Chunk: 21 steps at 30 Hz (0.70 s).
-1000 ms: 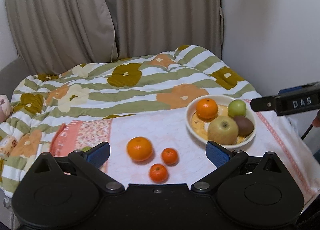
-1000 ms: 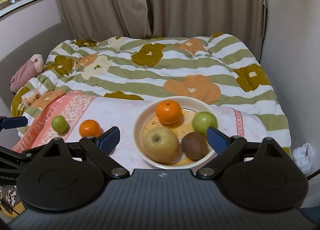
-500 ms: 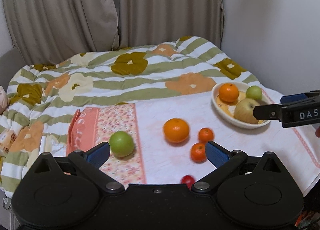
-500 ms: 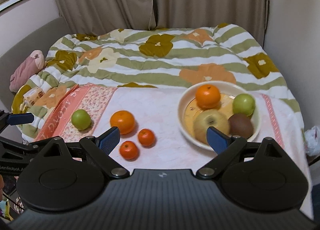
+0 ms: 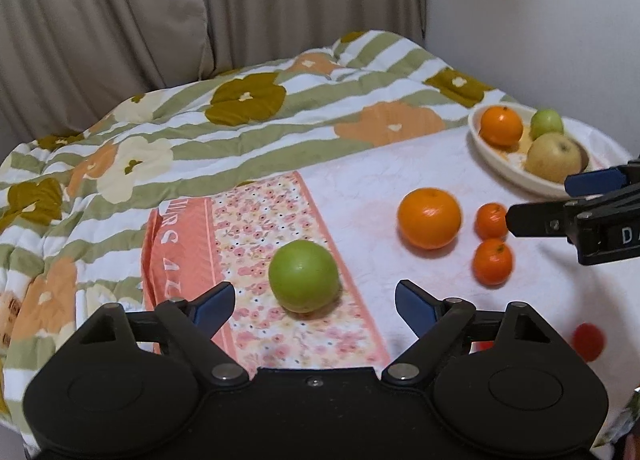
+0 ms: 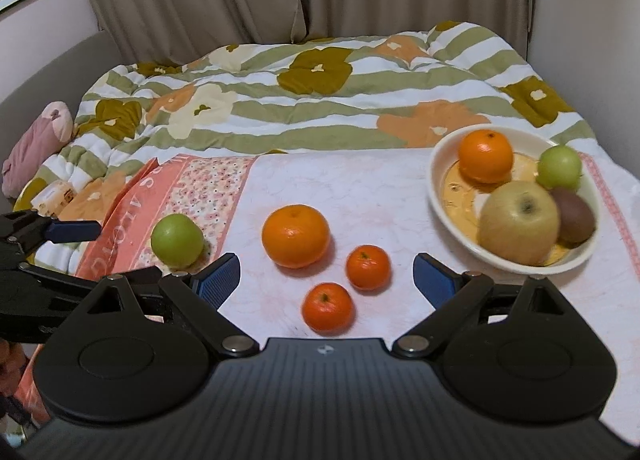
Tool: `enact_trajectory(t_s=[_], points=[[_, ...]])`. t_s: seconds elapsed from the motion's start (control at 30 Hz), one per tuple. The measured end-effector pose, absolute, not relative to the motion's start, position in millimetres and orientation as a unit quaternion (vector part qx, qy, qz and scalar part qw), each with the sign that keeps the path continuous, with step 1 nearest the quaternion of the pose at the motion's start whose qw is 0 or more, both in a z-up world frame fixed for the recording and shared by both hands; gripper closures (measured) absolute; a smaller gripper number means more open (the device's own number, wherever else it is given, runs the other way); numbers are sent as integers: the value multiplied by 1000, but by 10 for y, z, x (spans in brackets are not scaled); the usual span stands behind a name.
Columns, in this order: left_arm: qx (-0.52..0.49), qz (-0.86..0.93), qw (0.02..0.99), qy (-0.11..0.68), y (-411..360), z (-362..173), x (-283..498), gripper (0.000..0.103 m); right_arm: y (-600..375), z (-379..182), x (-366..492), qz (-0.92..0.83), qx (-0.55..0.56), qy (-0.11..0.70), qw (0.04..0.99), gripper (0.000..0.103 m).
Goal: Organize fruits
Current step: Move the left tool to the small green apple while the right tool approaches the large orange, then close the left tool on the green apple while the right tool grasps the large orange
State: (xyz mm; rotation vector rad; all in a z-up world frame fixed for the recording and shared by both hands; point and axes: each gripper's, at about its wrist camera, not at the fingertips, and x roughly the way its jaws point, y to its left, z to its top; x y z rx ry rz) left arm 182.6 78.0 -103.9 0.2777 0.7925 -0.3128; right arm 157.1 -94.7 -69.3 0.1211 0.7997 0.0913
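Beside the bowl (image 6: 440,204) holding four fruits lie five loose ones, one red blur (image 5: 587,341); left gripper (image 5: 310,302) closing on nothing, right gripper (image 6: 326,274) open, empty.

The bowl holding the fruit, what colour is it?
The bowl is cream-white with a yellow patterned inside, clearest in the right wrist view.

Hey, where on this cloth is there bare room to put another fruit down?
Free: the white cloth between the big orange and the bowl, and behind the orange toward the quilt. Crowded: around the two small tangerines and inside the bowl.
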Motion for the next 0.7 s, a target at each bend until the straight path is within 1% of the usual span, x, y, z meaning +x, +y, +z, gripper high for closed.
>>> enact_trajectory(t_s=[0.03, 0.17, 0.23, 0.5, 0.57, 0.63, 0.7], points=[[139, -154, 900, 384, 782, -1074, 1869, 18, -916, -728, 1603, 43, 61, 388, 919, 0], [151, -163, 894, 388, 792, -1233, 2030, 21, -814, -874, 1731, 39, 58, 390, 918, 0], [151, -166, 891, 394, 792, -1297, 2099, 25, -786, -936, 1776, 36, 58, 393, 917, 0], [150, -174, 886, 402, 795, -1400, 2237, 26, -738, -1051, 1900, 30, 72, 399, 914, 0], [149, -174, 885, 404, 792, -1420, 2268, 30, -723, -1066, 1937, 29, 74, 400, 913, 0], [143, -174, 884, 409, 811, -1434, 2309, 38, -698, -1068, 1966, 30, 73, 401, 913, 0], [132, -176, 884, 412, 829, -1443, 2342, 40, -686, -1075, 1999, 32, 70, 402, 912, 0]])
